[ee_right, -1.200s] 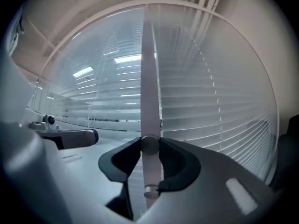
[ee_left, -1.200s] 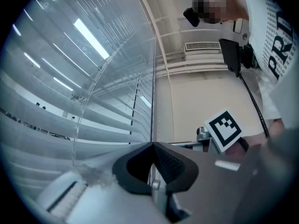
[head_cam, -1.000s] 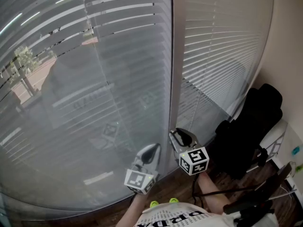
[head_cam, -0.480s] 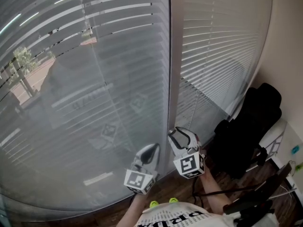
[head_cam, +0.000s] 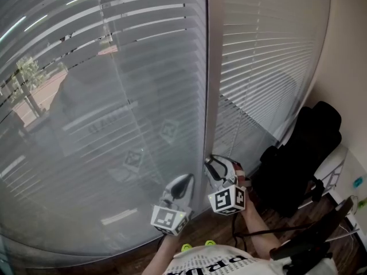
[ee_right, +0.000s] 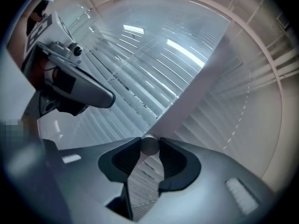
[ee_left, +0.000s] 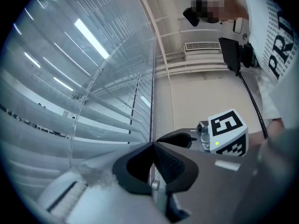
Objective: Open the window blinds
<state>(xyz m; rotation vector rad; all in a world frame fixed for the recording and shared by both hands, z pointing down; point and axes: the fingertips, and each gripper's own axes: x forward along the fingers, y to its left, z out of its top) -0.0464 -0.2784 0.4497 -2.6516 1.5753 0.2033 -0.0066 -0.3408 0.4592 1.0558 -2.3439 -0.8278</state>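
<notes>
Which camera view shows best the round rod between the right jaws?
The right gripper view: the rod sits end-on between the right gripper's jaws, which have just closed further. In the head view that gripper hides it; the left gripper view shows no rod.

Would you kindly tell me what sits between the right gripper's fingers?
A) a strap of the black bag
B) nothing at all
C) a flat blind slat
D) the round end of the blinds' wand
D: in the right gripper view, the round grey end of the wand sits at the tip of the right gripper, touched on both sides by the fingers, which have just been closing on it.
</notes>
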